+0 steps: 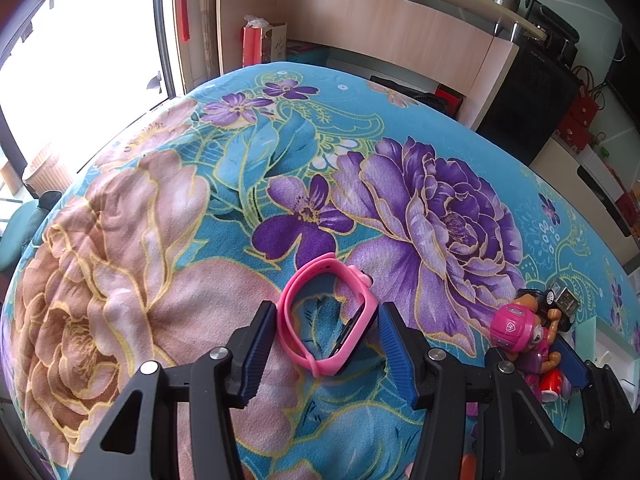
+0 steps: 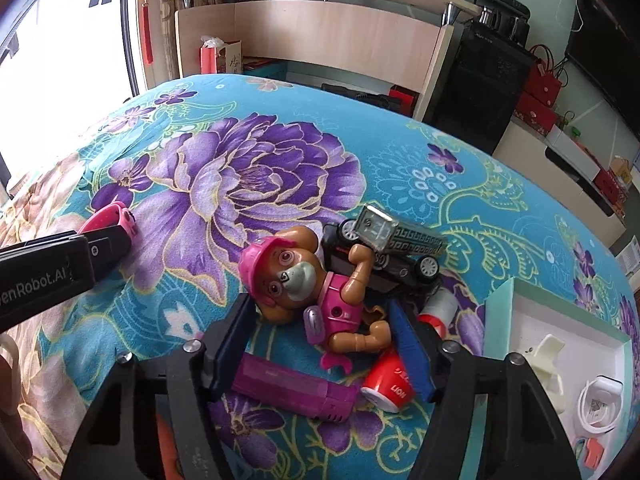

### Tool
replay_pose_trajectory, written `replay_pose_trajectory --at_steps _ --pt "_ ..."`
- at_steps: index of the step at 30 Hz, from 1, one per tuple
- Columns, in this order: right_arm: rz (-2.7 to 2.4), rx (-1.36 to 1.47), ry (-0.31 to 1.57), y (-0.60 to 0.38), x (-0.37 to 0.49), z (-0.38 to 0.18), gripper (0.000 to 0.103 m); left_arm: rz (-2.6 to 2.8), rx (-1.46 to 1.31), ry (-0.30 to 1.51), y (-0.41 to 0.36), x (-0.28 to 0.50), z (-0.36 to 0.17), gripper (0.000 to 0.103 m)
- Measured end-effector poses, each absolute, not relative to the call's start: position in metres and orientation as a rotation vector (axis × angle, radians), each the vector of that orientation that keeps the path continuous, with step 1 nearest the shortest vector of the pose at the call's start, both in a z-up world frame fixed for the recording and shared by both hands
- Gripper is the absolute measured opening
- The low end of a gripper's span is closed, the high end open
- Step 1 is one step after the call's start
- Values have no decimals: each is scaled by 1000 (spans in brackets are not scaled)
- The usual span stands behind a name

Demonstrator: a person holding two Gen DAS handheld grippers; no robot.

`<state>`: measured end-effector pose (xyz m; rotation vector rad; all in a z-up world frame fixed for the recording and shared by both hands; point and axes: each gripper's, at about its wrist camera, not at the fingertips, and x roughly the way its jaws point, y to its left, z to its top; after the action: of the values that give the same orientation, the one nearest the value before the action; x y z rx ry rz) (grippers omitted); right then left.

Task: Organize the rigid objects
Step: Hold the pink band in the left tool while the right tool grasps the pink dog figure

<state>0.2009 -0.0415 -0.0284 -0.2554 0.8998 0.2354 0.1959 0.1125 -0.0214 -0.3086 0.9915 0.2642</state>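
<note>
The left gripper (image 1: 326, 344) stands spread, its jaws flanking the pink watch (image 1: 330, 318) on the bedspread (image 1: 160, 240); the strap loop stands on edge, its long axis running away between the pads. The right gripper (image 2: 320, 344) is also spread, straddling the pup figure (image 2: 308, 292), which lies slantwise against a toy truck (image 2: 392, 240). The tray (image 2: 500, 292) sits to the right, likely the destination, nearer the right hand.

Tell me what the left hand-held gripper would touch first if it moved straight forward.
Most likely the pink watch. It lies on the bedspread between the open fingers of the left hand-held gripper, so going forward they would probably pass on either side of it first. Depth is hard to judge here.
</note>
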Motion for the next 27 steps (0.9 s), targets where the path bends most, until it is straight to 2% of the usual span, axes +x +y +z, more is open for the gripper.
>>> replay_pose_trajectory --at_steps 15,18,27 --pt "263 -216 822 -51 187 -8 69 261 -294 989 112 195 -19 56" --pt "279 -180 823 -56 186 -5 63 261 -292 989 111 195 -19 56" --pt "294 -173 801 -59 181 3 61 257 -288 986 110 194 -17 57"
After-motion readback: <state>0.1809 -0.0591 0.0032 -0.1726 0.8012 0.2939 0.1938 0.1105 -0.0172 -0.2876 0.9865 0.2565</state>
